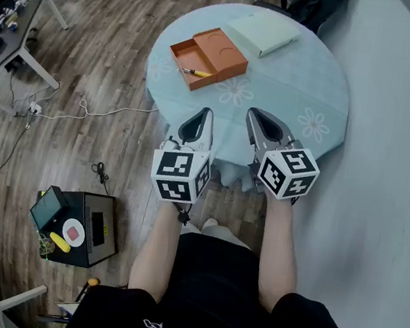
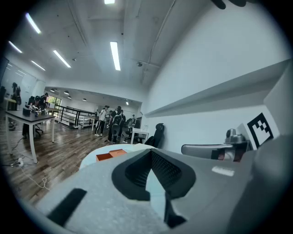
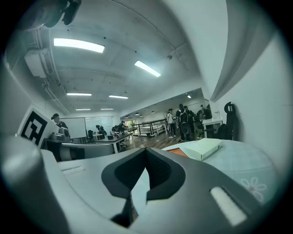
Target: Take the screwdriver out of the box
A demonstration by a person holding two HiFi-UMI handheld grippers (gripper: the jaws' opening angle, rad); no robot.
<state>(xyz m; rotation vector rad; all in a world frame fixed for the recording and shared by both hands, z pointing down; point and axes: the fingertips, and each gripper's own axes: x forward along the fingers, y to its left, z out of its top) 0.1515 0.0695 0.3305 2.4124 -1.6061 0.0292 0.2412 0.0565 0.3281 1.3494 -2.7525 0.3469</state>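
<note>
- My left gripper (image 1: 206,113) and right gripper (image 1: 253,114) hover side by side at the worktop's (image 1: 303,82) 6 o'clock edge. Neither touches anything.
- The left fingers (image 2: 167,171) meet at their tips with nothing between them. The right fingers (image 3: 158,171) are likewise pressed together and empty.
- The screwdriver (image 1: 196,72) lies in the open orange box (image 1: 226,53) at about 11 o'clock on the worktop, well apart from both grippers. I can make out a yellow handle; the shaft is too small to see.
- A pale green lid (image 1: 262,33) sits just beside the box at 12 o'clock. I can't read any print on it.
- From the left gripper view only the box's wall shows and its contents are hidden.
- The black case (image 1: 88,245) on the floor carries stickers too small to read.
</note>
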